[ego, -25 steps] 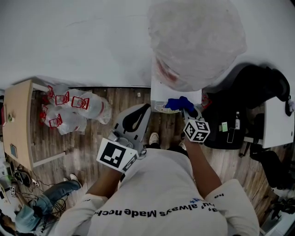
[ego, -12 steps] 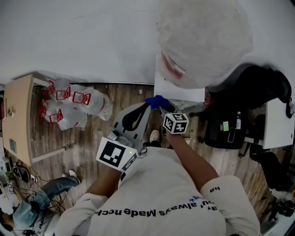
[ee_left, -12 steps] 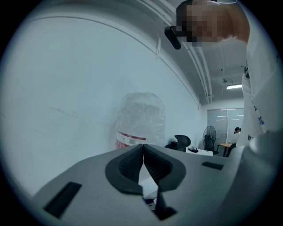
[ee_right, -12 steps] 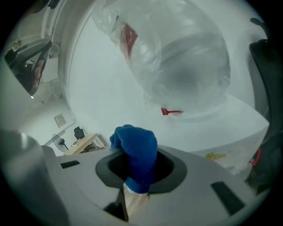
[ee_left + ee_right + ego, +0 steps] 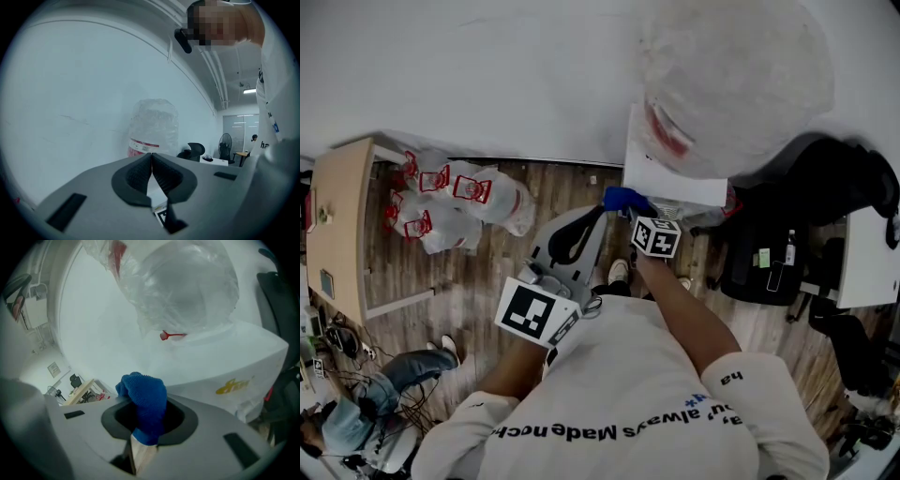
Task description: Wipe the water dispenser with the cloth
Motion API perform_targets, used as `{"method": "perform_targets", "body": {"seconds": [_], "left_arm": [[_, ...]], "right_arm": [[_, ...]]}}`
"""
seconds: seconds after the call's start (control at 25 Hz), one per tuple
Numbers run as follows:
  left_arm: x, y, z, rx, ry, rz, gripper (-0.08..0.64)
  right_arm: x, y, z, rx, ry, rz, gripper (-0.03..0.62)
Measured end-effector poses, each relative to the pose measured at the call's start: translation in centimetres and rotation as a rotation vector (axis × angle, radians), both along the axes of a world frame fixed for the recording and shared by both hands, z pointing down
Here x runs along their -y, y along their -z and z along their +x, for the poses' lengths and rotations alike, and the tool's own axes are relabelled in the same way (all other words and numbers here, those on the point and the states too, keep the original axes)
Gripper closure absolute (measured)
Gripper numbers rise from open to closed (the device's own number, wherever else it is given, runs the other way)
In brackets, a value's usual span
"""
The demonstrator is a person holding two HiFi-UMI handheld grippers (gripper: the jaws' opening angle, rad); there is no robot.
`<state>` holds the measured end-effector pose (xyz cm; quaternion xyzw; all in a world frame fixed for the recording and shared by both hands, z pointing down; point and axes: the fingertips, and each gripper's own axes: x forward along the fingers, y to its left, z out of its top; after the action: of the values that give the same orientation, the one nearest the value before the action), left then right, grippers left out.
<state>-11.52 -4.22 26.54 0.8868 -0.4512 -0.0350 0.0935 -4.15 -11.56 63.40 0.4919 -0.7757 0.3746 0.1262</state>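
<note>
A white water dispenser (image 5: 670,178) stands against the wall, with a plastic-wrapped bottle (image 5: 731,80) on top. My right gripper (image 5: 626,203) is shut on a blue cloth (image 5: 623,198) at the dispenser's front left corner. In the right gripper view the blue cloth (image 5: 146,405) bulges out between the jaws, close below the dispenser's white body (image 5: 220,366). My left gripper (image 5: 581,234) hangs lower and to the left, away from the dispenser. Its jaws are shut with nothing between them, and in the left gripper view the left gripper (image 5: 151,157) points toward the wrapped bottle (image 5: 153,126).
Clear bags with red handles (image 5: 455,202) lie on the wood floor at left, beside a wooden table (image 5: 333,244). A black office chair (image 5: 853,183) and a black bag (image 5: 764,258) stand right of the dispenser, near a white table (image 5: 867,253). Another person's legs (image 5: 384,394) show at lower left.
My right gripper has carried the blue cloth from the dispenser's front leftward to its left corner. The left gripper has stayed about where it was.
</note>
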Motion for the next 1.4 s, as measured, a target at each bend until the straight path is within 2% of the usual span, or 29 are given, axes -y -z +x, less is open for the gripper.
{"method": "perform_targets", "body": {"seconds": [0.68,1.4], "left_arm": [[0.3,0.9,0.8,0.007,-0.022,0.019,0.54],[0.7,0.9,3.3,0.01,-0.046,0.019,0.54]], "right_arm": [[0.1,-0.3,1.6,-0.073,0.019,0.014,0.503],[-0.3,-1.6,8.8,-0.093,-0.11,-0.032,0.502]]}}
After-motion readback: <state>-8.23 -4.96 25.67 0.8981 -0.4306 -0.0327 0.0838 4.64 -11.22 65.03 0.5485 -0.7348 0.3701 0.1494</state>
